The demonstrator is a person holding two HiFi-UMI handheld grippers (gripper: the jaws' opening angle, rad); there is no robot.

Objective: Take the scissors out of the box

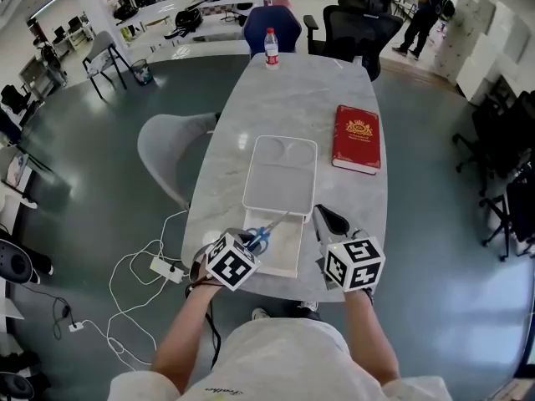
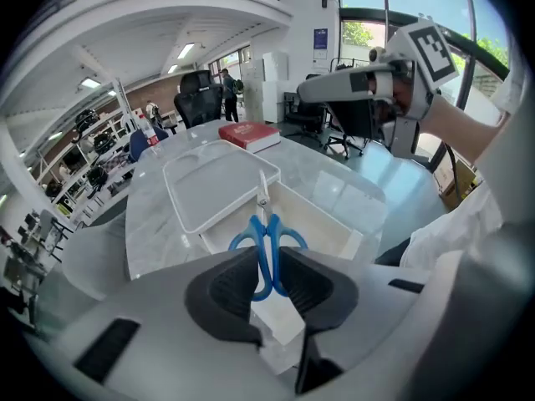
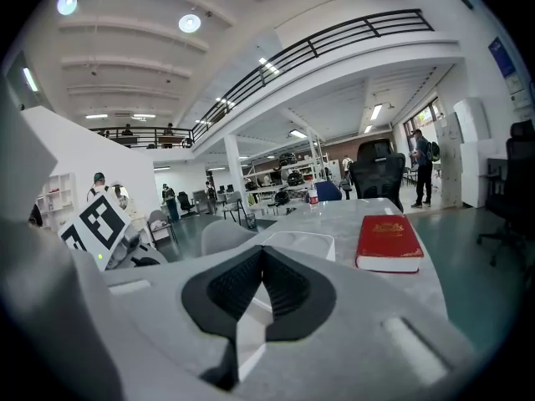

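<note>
Blue-handled scissors (image 2: pixel 267 239) hang above the open white box (image 2: pixel 338 215), their handles clamped between the jaws of my left gripper (image 2: pixel 267 256), blades pointing away toward the lid. In the head view the scissors (image 1: pixel 261 237) sit over the box (image 1: pixel 284 253) near the table's front edge, just ahead of the left gripper (image 1: pixel 251 244). The box's white lid (image 1: pixel 281 174) lies just beyond the box. My right gripper (image 1: pixel 321 213) hovers to the right of the box, jaws together with nothing between them; in its own view the right gripper (image 3: pixel 262 256) points level across the table.
A red book (image 1: pixel 357 139) lies on the marble table (image 1: pixel 292 98) to the right of the lid. A water bottle (image 1: pixel 271 48) stands at the far end. A grey chair (image 1: pixel 171 153) is at the table's left, with a power strip and cables (image 1: pixel 163 267) on the floor.
</note>
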